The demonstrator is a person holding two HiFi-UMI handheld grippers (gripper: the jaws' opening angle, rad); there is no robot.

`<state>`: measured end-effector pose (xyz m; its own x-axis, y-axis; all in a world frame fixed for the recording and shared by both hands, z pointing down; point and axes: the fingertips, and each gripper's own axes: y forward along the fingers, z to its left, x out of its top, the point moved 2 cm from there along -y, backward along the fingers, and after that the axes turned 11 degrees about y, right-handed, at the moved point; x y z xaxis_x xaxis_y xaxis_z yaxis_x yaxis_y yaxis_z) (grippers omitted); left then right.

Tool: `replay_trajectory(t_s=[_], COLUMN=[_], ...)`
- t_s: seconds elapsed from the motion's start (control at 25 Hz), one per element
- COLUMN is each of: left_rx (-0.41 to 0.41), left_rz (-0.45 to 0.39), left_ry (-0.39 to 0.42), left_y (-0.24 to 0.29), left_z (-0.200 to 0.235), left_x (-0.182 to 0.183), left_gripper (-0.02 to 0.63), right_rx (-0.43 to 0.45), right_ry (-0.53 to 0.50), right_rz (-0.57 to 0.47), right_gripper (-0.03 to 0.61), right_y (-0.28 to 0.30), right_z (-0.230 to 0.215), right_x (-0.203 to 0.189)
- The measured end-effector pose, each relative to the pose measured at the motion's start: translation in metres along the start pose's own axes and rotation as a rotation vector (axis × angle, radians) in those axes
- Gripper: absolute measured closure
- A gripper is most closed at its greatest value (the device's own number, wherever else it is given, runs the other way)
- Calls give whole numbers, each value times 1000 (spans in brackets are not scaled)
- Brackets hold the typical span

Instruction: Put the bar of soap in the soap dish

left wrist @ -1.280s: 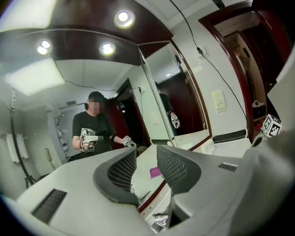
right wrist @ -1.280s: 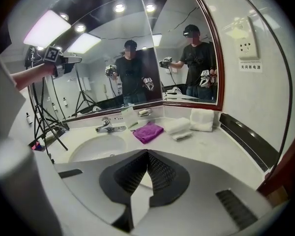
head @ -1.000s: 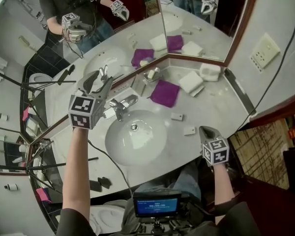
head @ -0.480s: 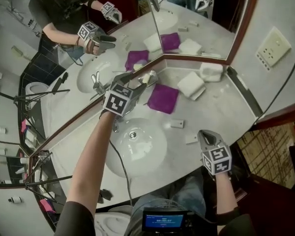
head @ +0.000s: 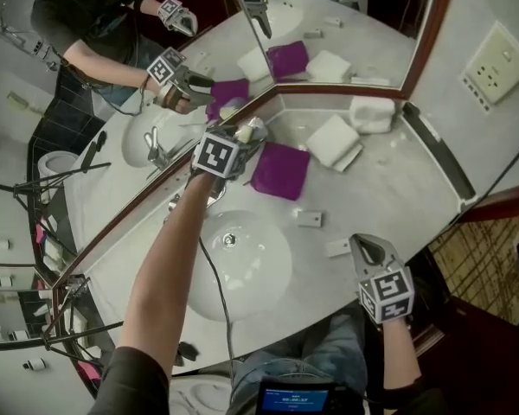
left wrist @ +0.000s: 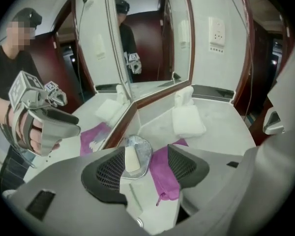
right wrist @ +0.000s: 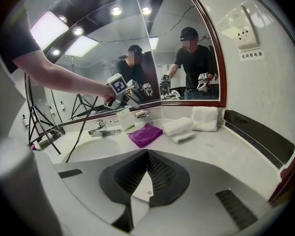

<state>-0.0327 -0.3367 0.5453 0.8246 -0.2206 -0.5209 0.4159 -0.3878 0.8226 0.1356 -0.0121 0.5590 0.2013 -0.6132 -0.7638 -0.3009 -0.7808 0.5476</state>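
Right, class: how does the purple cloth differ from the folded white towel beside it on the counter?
The purple cloth lies thin and flat; the white towel is folded thick. The cloth sits beside the soap dish; the towel lies farther from it. Both rest on the counter.

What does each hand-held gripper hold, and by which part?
Nothing. The left hand-held gripper has just been opening, clear of the bar of soap in the soap dish; the right hand-held gripper is shut, empty.

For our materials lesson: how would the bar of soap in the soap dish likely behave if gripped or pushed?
The bar of soap looks solid and smooth: probably stiff but slippery. Flat-sided, it should slide in the shiny soap dish rather than roll.
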Motion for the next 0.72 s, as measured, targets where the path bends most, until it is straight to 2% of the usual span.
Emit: replay_trajectory(t_s=[0.16, 0.28, 0.48, 0.68, 0.72], left_rx=[-37, -42, -52, -98, -97], left_rz=[53, 71, 115, 93, 95], left_ry=[-111, -140, -224, -273, -280], left_y=[27, 43, 60, 64, 64], left_z=[8, 16, 20, 20, 19], left_x=[-14, -18, -29, -25, -26], left_gripper=[342, 347, 422, 421, 438], right_rx=[0, -8, -4, -18, -18], right_ry=[14, 19, 24, 23, 22], right_rz=[2, 16, 15, 25, 26], right_gripper=[558, 558, 558, 558, 558], right_y=[2, 3, 6, 2, 2], right_z=[-6, -15, -27, -35, -36], right_x=[-7, -8, -10, -5, -6])
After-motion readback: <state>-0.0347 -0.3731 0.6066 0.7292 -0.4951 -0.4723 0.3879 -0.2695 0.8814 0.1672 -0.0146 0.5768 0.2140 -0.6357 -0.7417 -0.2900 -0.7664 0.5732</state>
